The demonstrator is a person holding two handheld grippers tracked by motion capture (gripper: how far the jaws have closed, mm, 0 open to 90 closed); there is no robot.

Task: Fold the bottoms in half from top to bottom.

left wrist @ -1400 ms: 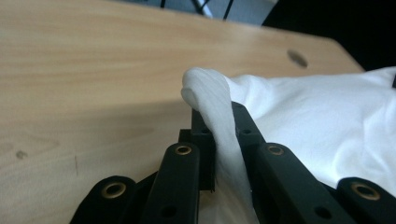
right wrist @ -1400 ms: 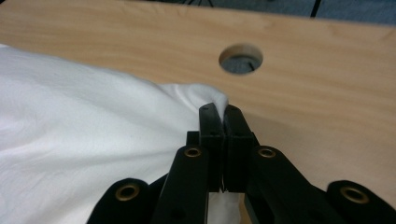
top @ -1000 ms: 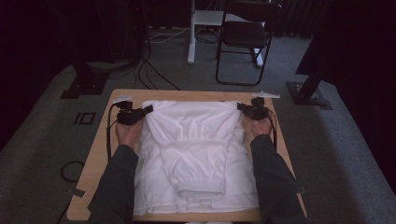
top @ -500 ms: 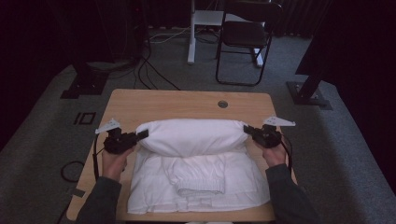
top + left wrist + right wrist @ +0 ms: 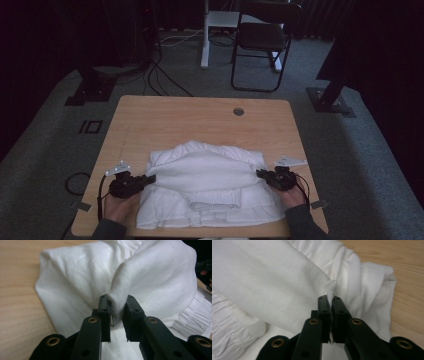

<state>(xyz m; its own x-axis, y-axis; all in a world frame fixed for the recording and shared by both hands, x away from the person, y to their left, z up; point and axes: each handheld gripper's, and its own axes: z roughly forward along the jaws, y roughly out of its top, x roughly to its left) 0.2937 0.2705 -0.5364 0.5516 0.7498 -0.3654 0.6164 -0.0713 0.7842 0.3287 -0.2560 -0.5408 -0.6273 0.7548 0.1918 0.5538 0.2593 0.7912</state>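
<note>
Left gripper view: we see the left gripper (image 5: 117, 305) with a fold of the white garment (image 5: 155, 282) between its black fingers (image 5: 103, 308). The jaws have just been opening a little, but the cloth still sits bunched in the narrow gap and touches both pads. The fold rises from the fingers into a puffed roll, with a gathered elastic hem to the right of the roll and bare table (image 5: 17, 302) to its left.

In the right gripper view we see the right gripper (image 5: 330, 302) pinched nearly closed on a thin edge of the same garment (image 5: 269, 285); only a sliver of cloth shows between the fingers (image 5: 323, 307). The rolled part lies left of the jaws, and a crumpled layer spreads to their right onto the table (image 5: 407, 277).

In the high view we see the garment (image 5: 207, 175) lying on the near half of the wooden table (image 5: 200, 117), with its far part folded back toward the person over the lower part. The left gripper (image 5: 150, 178) is at the garment's left end and the right gripper (image 5: 260, 173) at its right end, both low by the tabletop. A hand (image 5: 117, 207) and a sleeve are behind each one. A round hole (image 5: 238, 111) sits in the table well beyond the garment. A dark chair (image 5: 262, 40) stands on the floor beyond the table.
</note>
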